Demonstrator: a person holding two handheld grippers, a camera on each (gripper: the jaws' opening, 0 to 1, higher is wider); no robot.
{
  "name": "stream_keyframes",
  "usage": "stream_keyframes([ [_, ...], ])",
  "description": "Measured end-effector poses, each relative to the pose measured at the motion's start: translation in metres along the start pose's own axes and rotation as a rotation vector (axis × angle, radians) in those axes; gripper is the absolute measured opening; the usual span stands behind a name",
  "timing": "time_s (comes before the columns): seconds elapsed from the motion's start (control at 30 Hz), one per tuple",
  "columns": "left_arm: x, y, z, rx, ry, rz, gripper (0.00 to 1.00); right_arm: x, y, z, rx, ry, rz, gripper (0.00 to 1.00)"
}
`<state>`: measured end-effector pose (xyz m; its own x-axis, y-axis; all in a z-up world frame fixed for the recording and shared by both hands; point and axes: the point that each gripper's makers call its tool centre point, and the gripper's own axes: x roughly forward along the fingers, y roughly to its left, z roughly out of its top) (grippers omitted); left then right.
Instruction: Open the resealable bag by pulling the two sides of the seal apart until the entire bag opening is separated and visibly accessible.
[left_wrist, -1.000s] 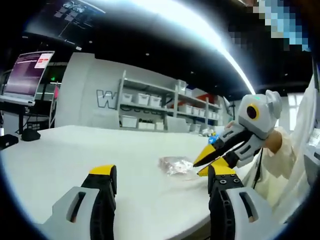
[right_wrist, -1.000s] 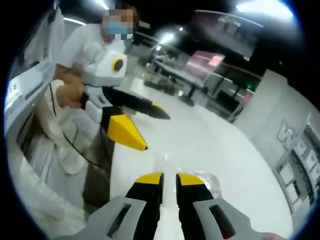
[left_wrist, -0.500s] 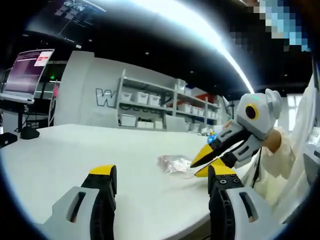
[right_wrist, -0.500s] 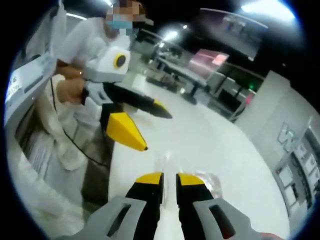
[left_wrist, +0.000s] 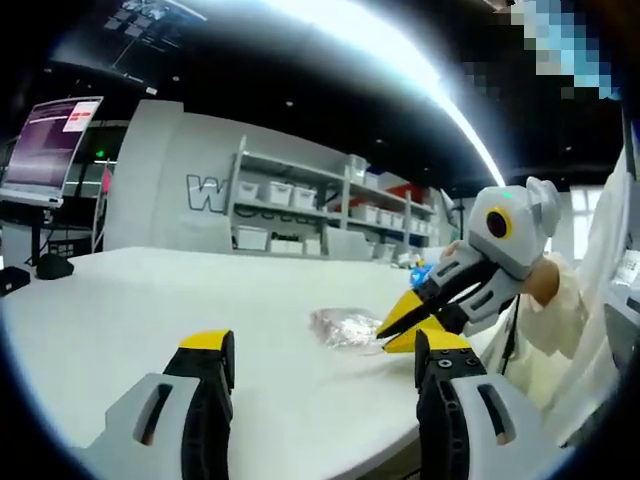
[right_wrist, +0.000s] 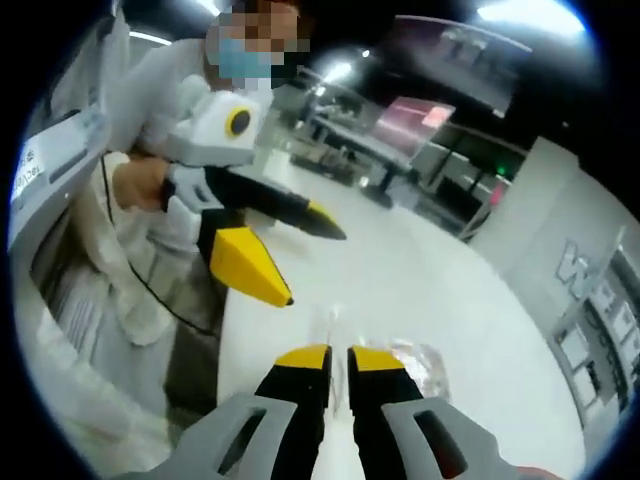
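One resealable bag (left_wrist: 345, 327), two grippers: left gripper (left_wrist: 318, 352), right gripper (right_wrist: 338, 358)

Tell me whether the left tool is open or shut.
Open. In the left gripper view its two yellow-tipped jaws stand wide apart, left tool, with bare white table between them and nothing held.

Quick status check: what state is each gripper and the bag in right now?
Left gripper: jaws wide apart, holding nothing, above the table.
Right gripper: jaws nearly together, tips at the bag's near edge; grip unclear.
Resealable bag: lying flat on the table, crumpled; seal state too small to tell.
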<state>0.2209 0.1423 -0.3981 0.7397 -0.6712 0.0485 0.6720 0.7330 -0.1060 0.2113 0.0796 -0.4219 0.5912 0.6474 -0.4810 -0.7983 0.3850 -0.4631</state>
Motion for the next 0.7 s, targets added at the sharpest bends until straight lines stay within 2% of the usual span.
stream_keyframes([
  [0.6,-0.0005,0.0017,-0.0027,0.000,-0.002,0.001,0.72,0.0025,-0.0014,-0.0032,0.029,0.000,-0.005,0.00],
  [0.7,-0.0005,-0.0002,-0.0016,0.011,-0.011,-0.006,0.68,0.0023,-0.0007,-0.0038,0.038,-0.002,-0.005,0.00],
])
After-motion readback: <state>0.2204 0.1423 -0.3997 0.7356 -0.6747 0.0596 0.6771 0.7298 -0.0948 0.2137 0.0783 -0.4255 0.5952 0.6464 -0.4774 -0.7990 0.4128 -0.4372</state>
